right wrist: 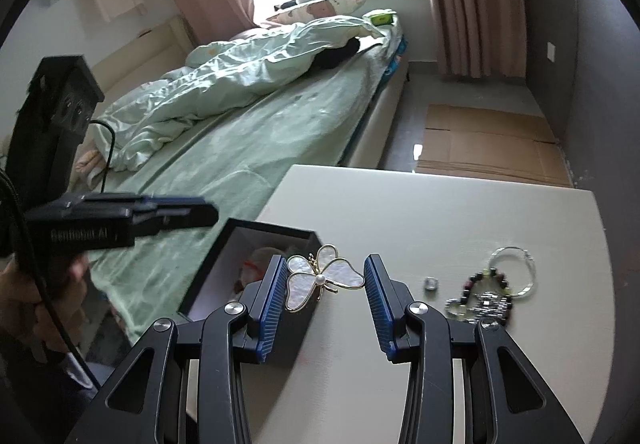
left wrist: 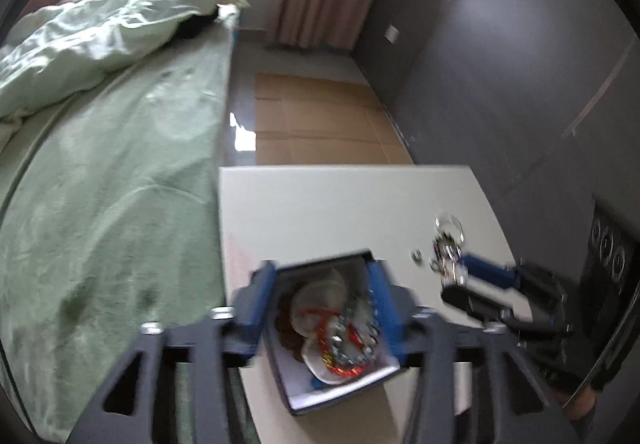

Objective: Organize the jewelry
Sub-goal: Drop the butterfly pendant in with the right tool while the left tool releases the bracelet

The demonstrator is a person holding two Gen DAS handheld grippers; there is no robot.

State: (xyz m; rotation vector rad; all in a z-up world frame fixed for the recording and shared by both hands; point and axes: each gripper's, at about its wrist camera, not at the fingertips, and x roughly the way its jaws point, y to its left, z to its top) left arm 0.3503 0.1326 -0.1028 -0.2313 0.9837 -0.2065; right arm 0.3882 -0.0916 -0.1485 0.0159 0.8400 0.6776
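A dark jewelry box (left wrist: 340, 384) (right wrist: 240, 240) stands open on the white table (left wrist: 320, 204) (right wrist: 440, 212), at its left edge. It holds a red bead string and silver pieces (left wrist: 344, 336). My left gripper (left wrist: 324, 284) is open above the box. My right gripper (right wrist: 326, 284) is open around a pearl butterfly brooch (right wrist: 320, 276) lying on the table by the box. It shows in the left wrist view (left wrist: 464, 280) near a heap of bracelets (left wrist: 448, 244) (right wrist: 488, 296). A small silver ring (right wrist: 431, 283) (left wrist: 417, 255) lies beside them.
A bed with green sheets and a crumpled quilt (left wrist: 100, 124) (right wrist: 248, 96) runs along the table's left side. Flattened cardboard (left wrist: 320, 120) (right wrist: 488, 144) lies on the floor beyond the table. A grey wall (left wrist: 520, 64) is on the right.
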